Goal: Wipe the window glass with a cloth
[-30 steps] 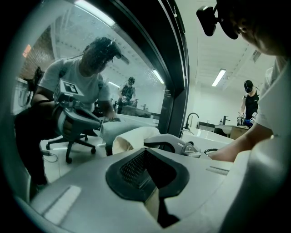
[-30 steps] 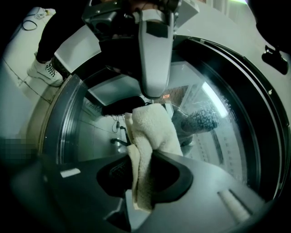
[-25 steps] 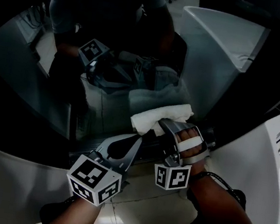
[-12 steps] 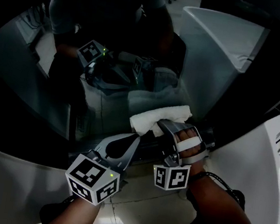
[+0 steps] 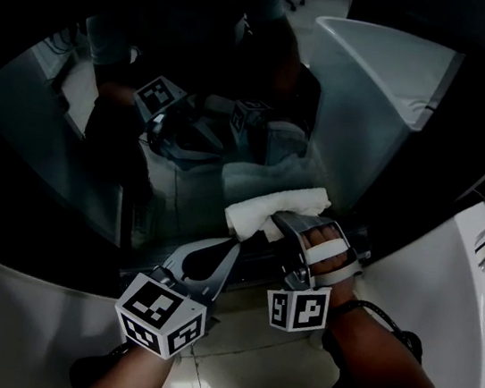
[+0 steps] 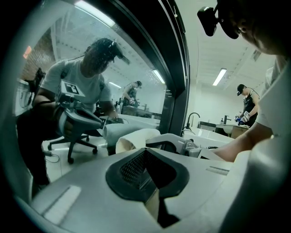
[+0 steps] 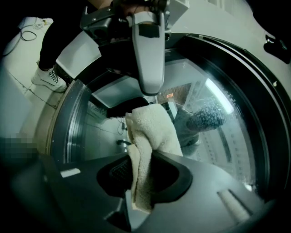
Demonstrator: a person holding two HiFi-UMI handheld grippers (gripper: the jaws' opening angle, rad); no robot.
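The right gripper [image 5: 290, 225] is clamped on a folded white terry cloth [image 5: 273, 204], and the free end of the cloth lies against the lower part of the round window glass [image 5: 140, 155], close to its dark frame [image 7: 257, 93]. In the right gripper view the cloth runs up between the two jaws and fans out onto the pane, so the grip looks secure.

The left gripper [image 5: 232, 249] sits just beside it, low at the frame, with its jaws drawn together on nothing (it plays no part in the wipe that I can see).

The step in hand appears to be the wiping stroke itself. To do it well, I would keep the cloth's broad face flat to the pane rather than its folded edge, press evenly, and let the cloth, not the jaw tips, meet the glass, since hard tips could scratch or chatter. The pane is curved, so the wrist should follow that curve and overlap each pass. The reflections make smears hard to judge here; working steadily from the frame inward would help leave no strip missed.
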